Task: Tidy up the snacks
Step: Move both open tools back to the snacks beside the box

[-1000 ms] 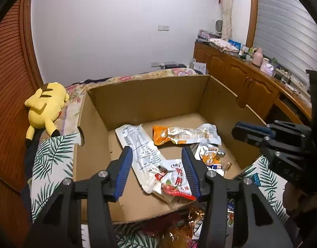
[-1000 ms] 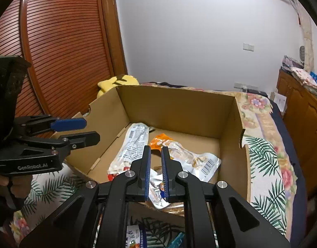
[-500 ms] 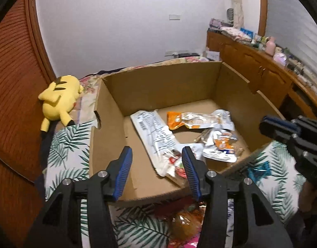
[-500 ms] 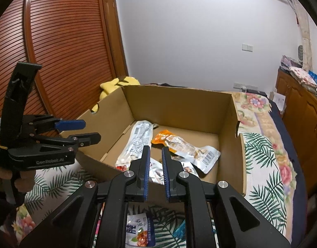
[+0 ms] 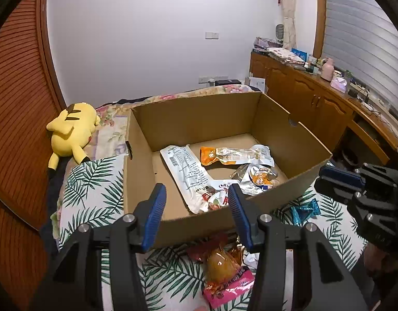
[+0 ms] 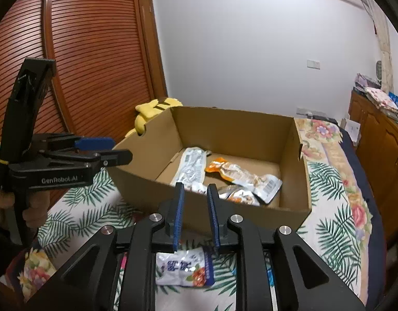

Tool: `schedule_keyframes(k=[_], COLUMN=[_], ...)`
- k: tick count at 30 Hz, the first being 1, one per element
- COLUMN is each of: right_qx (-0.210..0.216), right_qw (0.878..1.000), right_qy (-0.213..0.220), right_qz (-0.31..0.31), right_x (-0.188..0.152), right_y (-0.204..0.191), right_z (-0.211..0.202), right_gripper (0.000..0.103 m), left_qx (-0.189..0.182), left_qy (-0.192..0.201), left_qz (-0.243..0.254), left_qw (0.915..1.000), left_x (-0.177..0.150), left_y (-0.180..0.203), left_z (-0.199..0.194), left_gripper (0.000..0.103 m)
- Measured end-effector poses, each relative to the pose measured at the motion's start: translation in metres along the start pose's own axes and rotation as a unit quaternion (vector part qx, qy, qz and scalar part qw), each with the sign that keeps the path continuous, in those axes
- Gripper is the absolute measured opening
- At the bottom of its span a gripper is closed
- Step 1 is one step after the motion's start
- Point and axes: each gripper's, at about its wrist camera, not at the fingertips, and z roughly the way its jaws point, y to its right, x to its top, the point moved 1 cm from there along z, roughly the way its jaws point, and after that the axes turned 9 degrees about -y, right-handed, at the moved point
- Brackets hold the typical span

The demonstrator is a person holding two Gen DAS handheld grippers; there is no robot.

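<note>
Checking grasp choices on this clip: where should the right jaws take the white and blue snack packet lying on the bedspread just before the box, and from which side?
Grip the white and blue snack packet by its near crimped edge, coming from above and tilting in low. It lies flat on the leaf-print bedspread, so only an edge gives purchase. The right gripper, empty with its jaws just opening, sits right above it, short of the cardboard box.

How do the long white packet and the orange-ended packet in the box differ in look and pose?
The long white packet is plain white with grey print and a barcode; the orange-ended packet has an orange end and a clear middle. The white packet runs from the box's far side toward its near wall; the orange-ended one lies crosswise behind it. Both lie flat on the floor of the cardboard box, untouched.
</note>
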Motion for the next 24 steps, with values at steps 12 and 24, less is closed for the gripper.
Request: schedule_keyframes(k=[12,24], right_qx=[-0.002,0.011], right_qw=[0.999,0.996], right_qy=[-0.033,-0.086], right_qz=[-0.002,0.008], right_x=[-0.038,-0.067], right_y=[-0.013,-0.01], right_z=[0.008,0.049], right_gripper=[0.048,0.058], left_qx=[-0.049,-0.091], left_qy=[0.006,-0.02], left_qz=[0.013,0.013], left_qw=[0.9987,0.9955], left_x=[-0.024,-0.058], left_y=[0.003,0.009], left_z=[-0.015,0.008], left_gripper=[0.05,0.05])
